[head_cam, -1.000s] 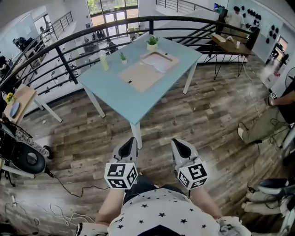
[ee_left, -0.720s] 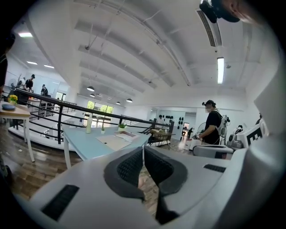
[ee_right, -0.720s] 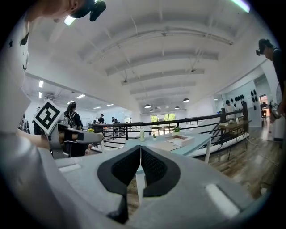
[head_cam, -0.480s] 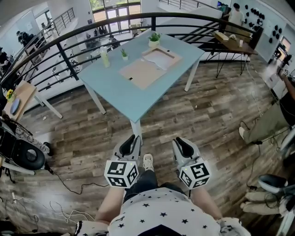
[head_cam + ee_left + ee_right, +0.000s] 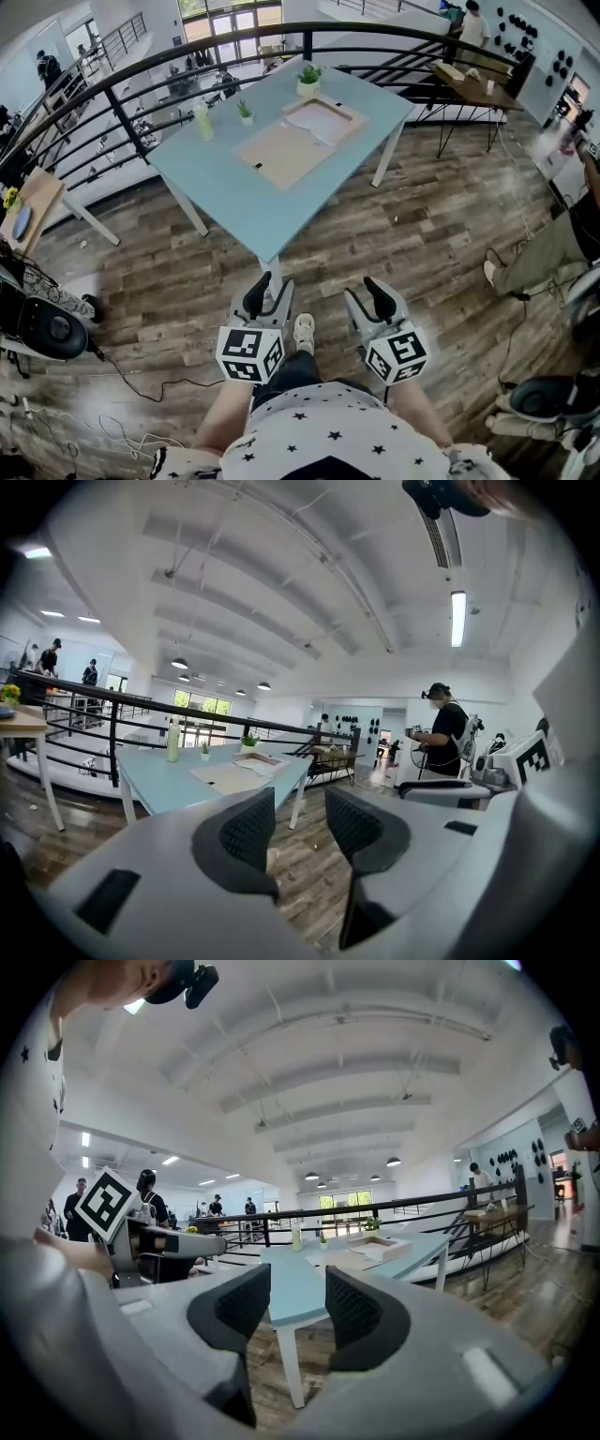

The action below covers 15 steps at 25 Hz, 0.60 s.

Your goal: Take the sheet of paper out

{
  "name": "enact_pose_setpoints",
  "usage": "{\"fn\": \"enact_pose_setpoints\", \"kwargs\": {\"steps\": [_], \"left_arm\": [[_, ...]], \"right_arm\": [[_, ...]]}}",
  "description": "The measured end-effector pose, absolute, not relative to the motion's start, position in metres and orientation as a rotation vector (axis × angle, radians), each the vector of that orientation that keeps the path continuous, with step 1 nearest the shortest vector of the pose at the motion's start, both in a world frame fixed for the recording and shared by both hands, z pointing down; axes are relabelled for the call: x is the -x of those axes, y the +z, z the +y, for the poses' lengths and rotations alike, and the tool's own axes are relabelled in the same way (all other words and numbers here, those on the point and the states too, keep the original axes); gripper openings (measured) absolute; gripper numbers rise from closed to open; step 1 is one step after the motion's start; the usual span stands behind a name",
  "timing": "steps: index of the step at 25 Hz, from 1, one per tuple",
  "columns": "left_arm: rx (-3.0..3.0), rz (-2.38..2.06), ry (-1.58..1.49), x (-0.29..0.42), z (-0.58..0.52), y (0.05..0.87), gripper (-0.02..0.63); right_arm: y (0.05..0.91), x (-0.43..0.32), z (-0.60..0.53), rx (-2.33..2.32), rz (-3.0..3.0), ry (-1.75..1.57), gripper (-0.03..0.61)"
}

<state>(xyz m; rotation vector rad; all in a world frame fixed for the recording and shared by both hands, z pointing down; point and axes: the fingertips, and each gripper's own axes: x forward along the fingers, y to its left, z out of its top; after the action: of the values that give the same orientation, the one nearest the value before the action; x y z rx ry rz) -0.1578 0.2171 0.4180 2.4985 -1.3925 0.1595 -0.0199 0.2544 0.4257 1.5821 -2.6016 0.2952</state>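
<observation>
A white sheet of paper [image 5: 321,120] lies in a shallow brown box, next to a flat brown board [image 5: 277,150], on the light-blue table [image 5: 225,187]. The sheet also shows far off in the left gripper view [image 5: 258,760] and the right gripper view [image 5: 380,1244]. My left gripper [image 5: 270,289] [image 5: 300,803] and right gripper [image 5: 366,296] [image 5: 298,1283] are held side by side over the wooden floor, well short of the table's near corner. Both point at the table. Their jaws are opening, with nothing between them.
A potted plant [image 5: 309,81], a smaller plant [image 5: 244,112] and a pale bottle [image 5: 202,120] stand on the table's far side. A black railing [image 5: 122,103] runs behind it. A seated person [image 5: 553,244] is at the right, with equipment [image 5: 47,326] and floor cables at the left.
Both grippers' jaws have gone from shut to open. The grippers and the view have moved nearer to the table, and a shoe now shows between the grippers.
</observation>
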Motion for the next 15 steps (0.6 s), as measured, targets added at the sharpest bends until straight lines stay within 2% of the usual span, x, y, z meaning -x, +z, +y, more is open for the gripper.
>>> {"fn": "enact_pose_setpoints", "kwargs": {"steps": [15], "left_arm": [[-2.460, -1.432, 0.148, 0.138, 0.058, 0.410, 0.164]], "right_arm": [[0.408, -0.010, 0.099, -1.609, -2.591, 0.287, 0.173]]}}
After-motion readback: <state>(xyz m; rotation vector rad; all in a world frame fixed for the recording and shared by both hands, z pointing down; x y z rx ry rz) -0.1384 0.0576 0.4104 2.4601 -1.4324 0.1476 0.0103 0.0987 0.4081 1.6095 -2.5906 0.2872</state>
